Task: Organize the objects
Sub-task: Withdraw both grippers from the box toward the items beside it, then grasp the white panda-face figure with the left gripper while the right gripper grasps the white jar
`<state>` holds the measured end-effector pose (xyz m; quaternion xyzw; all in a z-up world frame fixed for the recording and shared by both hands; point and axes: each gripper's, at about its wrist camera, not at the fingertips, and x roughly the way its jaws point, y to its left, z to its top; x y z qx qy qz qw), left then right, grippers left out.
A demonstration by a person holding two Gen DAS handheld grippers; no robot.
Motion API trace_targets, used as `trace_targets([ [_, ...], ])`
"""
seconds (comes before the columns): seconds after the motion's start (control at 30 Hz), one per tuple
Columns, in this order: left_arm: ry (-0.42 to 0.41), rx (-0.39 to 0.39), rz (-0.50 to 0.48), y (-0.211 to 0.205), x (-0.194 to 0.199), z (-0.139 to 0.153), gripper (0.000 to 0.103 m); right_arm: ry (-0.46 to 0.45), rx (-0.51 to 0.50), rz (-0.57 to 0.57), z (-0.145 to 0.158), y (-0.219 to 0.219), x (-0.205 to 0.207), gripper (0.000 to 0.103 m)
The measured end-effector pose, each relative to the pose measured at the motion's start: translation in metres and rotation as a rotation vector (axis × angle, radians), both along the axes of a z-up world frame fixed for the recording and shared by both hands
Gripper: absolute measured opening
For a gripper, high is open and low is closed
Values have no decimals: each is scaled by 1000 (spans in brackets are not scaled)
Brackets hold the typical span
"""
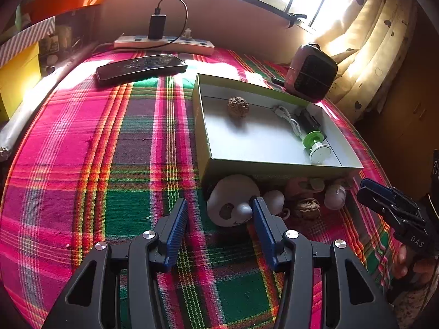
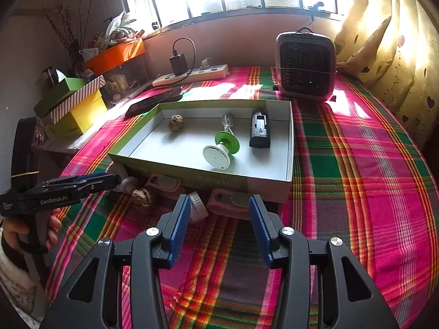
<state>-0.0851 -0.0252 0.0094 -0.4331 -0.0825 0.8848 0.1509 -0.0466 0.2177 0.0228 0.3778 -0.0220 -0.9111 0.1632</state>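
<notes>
**Loose items wait just in front of the box, closest to the left hand**

While both hands hover over the plaid-covered tabletop [image 1: 82, 137], the relation that matters is how the loose pieces lie against the near wall of the green box [image 2: 208, 183]. Inside that box already rest a walnut [image 2: 175, 122], a green-and-white spool [image 2: 221, 149], a black device [image 2: 259, 131] and a white cable [image 1: 288, 118]. Outside it, touching or just beside the near wall, sits a cluster: a panda figure [image 1: 230, 203], a second walnut [image 1: 308, 208], a small white bottle [image 1: 334, 196] and pink pieces [image 2: 227, 203].

Seen from the left wrist, the left hand-held gripper [image 1: 219, 208] points straight toward the box, jaws parted and holding nothing; its right finger lies right at the panda figure's snout, though contact cannot be told. The panda figure lies slightly to the right of the gap, so a small sideways shift looks needed.

The right hand-held gripper [image 2: 218, 205] is likewise parted and empty, aimed at the pink pieces and a white cap [image 2: 199, 205] just before the box wall. Each hand seems nearer its own end of the cluster: left to the panda figure, right to the pink pieces.
</notes>
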Motion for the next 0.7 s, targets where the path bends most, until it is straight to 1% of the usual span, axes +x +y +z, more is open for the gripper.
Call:
trace_targets([
  [0.2,-2,-2,-6,4,-4,0,48,-5,24,69,-5,-18,-4,46],
  [0.57,3,-4,-11,4,-7,0,48,-3,32,128,-8,-31,-9,46],
  [0.7,1,-1,-10,4,-7,0,48,-19,38,151,-11,-35,-10,46],
])
